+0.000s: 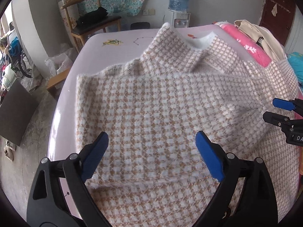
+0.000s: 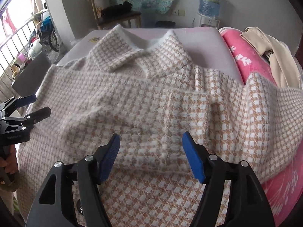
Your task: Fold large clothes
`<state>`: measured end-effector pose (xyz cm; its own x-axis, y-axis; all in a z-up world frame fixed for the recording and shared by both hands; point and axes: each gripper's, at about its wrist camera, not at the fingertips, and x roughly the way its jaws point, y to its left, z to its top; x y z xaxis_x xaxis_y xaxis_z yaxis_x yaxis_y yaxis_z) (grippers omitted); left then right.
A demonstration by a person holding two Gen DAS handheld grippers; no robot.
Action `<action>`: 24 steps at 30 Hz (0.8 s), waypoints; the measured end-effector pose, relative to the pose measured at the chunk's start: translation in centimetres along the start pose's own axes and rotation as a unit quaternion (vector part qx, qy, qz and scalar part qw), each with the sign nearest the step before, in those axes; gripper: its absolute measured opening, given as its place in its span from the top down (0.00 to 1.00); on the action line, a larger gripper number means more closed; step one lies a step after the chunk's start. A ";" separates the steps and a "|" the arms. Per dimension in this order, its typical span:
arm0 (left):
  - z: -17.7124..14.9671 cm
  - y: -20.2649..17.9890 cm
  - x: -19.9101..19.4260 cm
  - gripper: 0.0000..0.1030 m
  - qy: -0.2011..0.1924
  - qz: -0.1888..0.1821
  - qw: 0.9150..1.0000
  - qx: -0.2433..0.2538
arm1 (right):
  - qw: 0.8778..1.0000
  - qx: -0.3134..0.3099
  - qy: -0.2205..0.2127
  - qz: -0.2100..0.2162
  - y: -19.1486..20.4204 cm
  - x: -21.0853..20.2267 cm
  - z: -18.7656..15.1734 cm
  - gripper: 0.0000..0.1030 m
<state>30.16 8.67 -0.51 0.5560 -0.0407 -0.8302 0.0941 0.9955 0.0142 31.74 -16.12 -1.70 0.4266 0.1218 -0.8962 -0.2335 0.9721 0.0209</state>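
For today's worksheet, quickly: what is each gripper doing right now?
Left gripper: open, holding nothing, above the checked coat.
Right gripper: open, holding nothing, above the same coat.

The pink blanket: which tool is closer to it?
Right. The right tool hovers over the coat on the side beside the pink blanket; the left tool is over the coat's far side.

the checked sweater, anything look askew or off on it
Yes. The checked sweater is not lying flat: its right side rides up over the pink blanket beside it, and one collar point is flipped over. No damage shows.
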 end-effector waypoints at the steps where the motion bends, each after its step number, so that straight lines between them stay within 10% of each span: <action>1: -0.2 -0.3 0.8 0.13 0.013 0.002 1.000 -0.002 | 1.000 0.000 0.016 -0.008 0.1 1.0 -0.3 0.32; 11: -1.3 -0.6 2.6 0.07 0.029 0.025 0.999 -0.013 | 0.998 0.046 -0.031 0.032 -3.8 -4.5 -1.2 0.29; 24: -1.6 -0.8 2.5 0.06 0.017 0.030 0.999 -0.017 | 0.946 0.319 -0.060 0.006 -26.3 -11.6 -3.4 0.29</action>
<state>30.14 7.96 -3.51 0.5311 0.0223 -0.8470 0.0327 0.9984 0.0467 29.97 -43.82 6.62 0.5331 0.1180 -0.8378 0.3191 0.8890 0.3283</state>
